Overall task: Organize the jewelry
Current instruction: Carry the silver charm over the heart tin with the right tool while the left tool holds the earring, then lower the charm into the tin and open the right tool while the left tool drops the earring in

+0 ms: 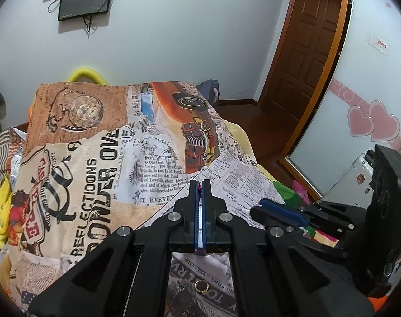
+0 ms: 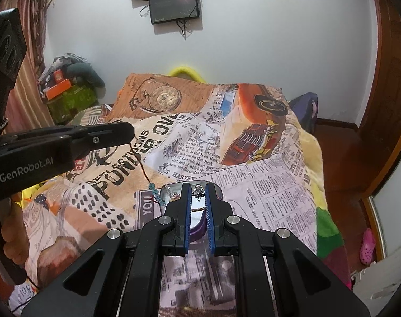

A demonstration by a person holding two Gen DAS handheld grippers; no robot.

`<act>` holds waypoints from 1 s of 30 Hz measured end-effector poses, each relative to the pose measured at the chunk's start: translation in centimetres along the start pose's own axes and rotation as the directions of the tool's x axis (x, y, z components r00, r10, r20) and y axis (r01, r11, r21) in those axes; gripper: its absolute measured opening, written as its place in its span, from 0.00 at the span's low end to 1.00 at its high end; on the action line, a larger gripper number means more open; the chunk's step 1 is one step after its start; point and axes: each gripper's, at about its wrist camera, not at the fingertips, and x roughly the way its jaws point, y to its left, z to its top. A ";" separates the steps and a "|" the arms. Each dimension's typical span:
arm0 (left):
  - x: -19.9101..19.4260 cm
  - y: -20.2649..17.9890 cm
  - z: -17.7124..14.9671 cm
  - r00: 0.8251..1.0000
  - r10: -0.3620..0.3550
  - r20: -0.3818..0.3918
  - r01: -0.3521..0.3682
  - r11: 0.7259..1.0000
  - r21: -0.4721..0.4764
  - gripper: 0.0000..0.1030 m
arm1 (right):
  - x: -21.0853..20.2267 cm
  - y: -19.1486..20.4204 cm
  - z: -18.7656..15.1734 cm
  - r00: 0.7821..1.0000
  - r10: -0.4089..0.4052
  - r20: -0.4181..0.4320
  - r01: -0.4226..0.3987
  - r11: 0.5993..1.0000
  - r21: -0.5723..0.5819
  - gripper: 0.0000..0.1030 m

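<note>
Right now the left gripper [image 2: 130, 132] is pinched shut on a thin red string [image 2: 142, 162] with blue beads [image 2: 152, 185] hanging at its end, and the right gripper [image 2: 198, 192] is closed on the rim of a small silver tin [image 2: 174, 189] holding a ring charm [image 2: 198, 190]. If the string swings, the beads could miss the tin and land on the blanket [image 2: 266, 185]. At six o'clock from the left gripper, a gold ring [image 1: 201, 286] lies loose.

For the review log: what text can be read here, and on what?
"GenRobot.AI": left gripper body.
"REFLECTIONS": blanket.
"T HARVEY": blanket.
"YOU": blanket, beside the tin.
Fine newsprint on the blanket and the wall sticker: too small to read.
</note>
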 end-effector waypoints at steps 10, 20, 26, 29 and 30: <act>3.8 0.4 0.3 0.999 -0.037 -0.036 0.036 0.999 -0.009 0.00 | 3.2 -0.8 0.2 0.999 0.011 -0.038 -0.011 1.000 0.006 0.09; 7.4 1.3 -0.9 0.993 -0.049 -0.108 0.046 0.999 -0.028 0.00 | 6.5 -1.4 -0.2 0.992 0.046 -0.115 -0.046 0.999 0.005 0.09; 9.0 2.1 -2.2 0.983 -0.045 -0.177 0.038 0.998 -0.042 0.00 | 7.4 -1.1 -0.7 0.986 0.053 -0.156 -0.055 0.998 -0.008 0.09; 9.2 2.3 -2.6 0.982 -0.033 -0.188 0.026 0.999 -0.041 0.00 | 7.6 -1.0 -0.7 0.984 0.052 -0.169 -0.055 0.998 -0.012 0.09; 9.2 2.4 -2.7 0.981 -0.035 -0.191 0.027 0.999 -0.042 0.00 | 7.8 -1.0 -0.8 0.984 0.053 -0.173 -0.056 0.998 -0.011 0.09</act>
